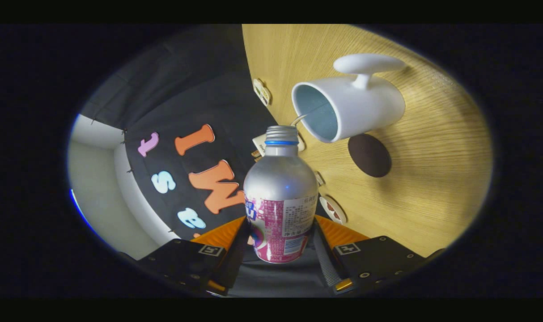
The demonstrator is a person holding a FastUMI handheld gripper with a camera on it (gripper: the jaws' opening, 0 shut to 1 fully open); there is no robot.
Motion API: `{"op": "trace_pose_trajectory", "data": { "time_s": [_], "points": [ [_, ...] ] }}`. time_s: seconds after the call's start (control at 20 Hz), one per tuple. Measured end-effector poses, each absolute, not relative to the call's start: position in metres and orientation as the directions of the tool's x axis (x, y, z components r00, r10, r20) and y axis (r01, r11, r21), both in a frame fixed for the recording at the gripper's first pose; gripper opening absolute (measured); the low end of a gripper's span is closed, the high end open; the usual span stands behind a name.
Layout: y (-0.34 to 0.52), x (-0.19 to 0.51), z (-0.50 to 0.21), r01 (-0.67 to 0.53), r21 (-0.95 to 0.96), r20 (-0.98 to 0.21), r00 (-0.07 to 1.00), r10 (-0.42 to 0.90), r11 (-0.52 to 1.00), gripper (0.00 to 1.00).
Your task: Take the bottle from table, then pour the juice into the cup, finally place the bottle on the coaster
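- Between the fingers, the tongs (278, 250) are clamping the bottle (278, 197) on both sides of its labelled lower body.
- Its open neck is tilting toward the white cup (356, 107) on the wooden surface (432, 188).
- Smooth metal is probably slippery and dentable (firm mid-body hold suits).
- A dark coaster (369, 155) is lying just beside the cup.

I am holding the bottle (278, 201) between the two fingers of the tongs (278, 250), one finger pressing on each side of its lower body. Its open mouth is pointing far ahead toward the cup (356, 107), just short of the cup's rim. The cup is sitting on the table (432, 179), to the right of the bottle's neck. The coaster (369, 155) is lying on the table just beside the cup, nearer to me and right of the bottle.
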State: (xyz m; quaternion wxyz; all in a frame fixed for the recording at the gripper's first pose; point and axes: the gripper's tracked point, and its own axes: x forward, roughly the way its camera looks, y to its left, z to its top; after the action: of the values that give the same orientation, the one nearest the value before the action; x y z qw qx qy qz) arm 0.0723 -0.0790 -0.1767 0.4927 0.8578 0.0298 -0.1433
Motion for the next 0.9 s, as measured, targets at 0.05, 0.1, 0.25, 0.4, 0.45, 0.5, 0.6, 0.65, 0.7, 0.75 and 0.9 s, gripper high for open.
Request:
{"op": "trace_pose_trajectory", "data": {
  "time_s": [0.05,0.1,0.25,0.4,0.45,0.5,0.6,0.65,0.7,0.75,0.9],
  "points": [
    [-0.079,0.072,-0.177,0.189,0.834,-0.274,0.957,-0.092,-0.518,0.75],
    [-0.080,0.074,-0.174,0.186,0.832,-0.272,0.958,-0.093,-0.523,0.75],
    [-0.081,0.075,-0.172,0.175,0.824,-0.265,0.960,-0.093,-0.539,0.75],
    [-0.080,0.075,-0.170,0.176,0.818,-0.265,0.960,-0.088,-0.548,0.75],
    [-0.081,0.074,-0.172,0.177,0.813,-0.268,0.960,-0.086,-0.554,0.75],
    [-0.081,0.074,-0.172,0.178,0.808,-0.270,0.959,-0.085,-0.561,0.75],
    [-0.082,0.076,-0.171,0.176,0.800,-0.271,0.959,-0.085,-0.573,0.75],
    [-0.082,0.076,-0.171,0.174,0.798,-0.270,0.959,-0.084,-0.578,0.75],
    [-0.082,0.075,-0.170,0.171,0.795,-0.268,0.960,-0.084,-0.582,0.75],
    [-0.083,0.077,-0.169,0.169,0.793,-0.266,0.960,-0.083,-0.586,0.75],
    [-0.085,0.077,-0.165,0.153,0.781,-0.255,0.963,-0.086,-0.605,0.75]
  ]
}}
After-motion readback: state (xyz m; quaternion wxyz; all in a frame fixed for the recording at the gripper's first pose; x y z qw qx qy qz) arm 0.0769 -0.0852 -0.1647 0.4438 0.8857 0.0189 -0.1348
